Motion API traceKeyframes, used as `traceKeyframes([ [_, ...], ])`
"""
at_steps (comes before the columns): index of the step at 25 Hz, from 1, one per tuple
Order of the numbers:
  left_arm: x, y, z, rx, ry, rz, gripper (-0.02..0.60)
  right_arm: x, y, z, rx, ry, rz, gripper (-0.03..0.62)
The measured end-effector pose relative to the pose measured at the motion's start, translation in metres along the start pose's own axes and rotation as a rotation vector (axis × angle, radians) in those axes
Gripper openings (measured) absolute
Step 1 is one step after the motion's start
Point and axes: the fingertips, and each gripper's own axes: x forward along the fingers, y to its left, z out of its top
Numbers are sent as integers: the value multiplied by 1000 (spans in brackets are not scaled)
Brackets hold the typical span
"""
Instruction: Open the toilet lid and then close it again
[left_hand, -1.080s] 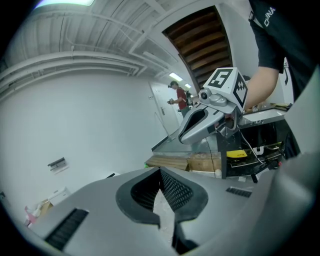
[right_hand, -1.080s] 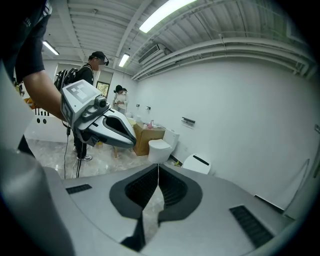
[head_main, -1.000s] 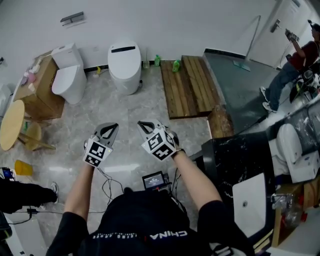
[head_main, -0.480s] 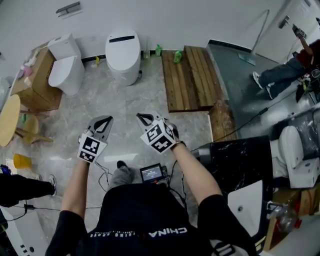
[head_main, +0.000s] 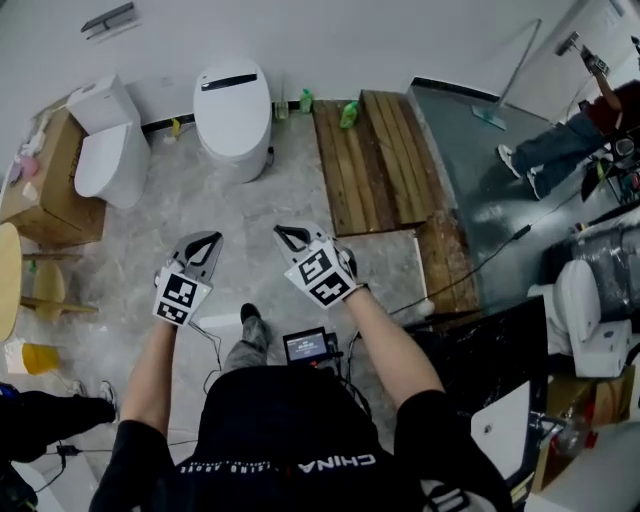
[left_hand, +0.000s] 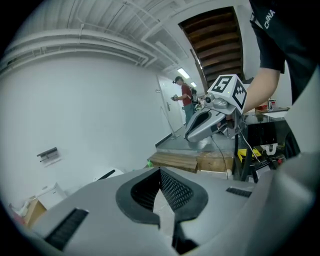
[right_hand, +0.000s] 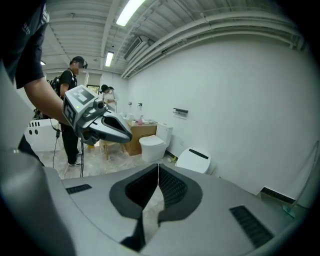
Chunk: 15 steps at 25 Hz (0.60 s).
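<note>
Toilet lid (head_main: 236, 100) lies shut on the oval white toilet at the far wall, left of centre and well apart from both tongs (a second toilet (head_main: 100, 160), with a cistern, stands further left). Left gripper (head_main: 205, 245) and right gripper (head_main: 288, 238) hover side by side over the floor, each pinched shut on nothing. The lid looks stiff, smooth and fairly light, hinged at the wall side, so its near front lip is probably the place to lift.

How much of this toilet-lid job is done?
Nothing looks done: the white oval toilet lid with a black strip lies shut. In hand: the left gripper and right gripper, both shut and empty, are held out short of it. Left: lifting, then lowering, that lid.
</note>
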Motion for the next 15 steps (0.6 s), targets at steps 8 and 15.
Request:
traceKeyframes([
  [8, 50, 132, -14, 45, -9, -68, 9, 103, -81, 64, 77, -5, -81, 14],
  [15, 94, 201, -23, 8, -10, -71, 9, 170, -124, 79, 104, 17, -60, 14],
])
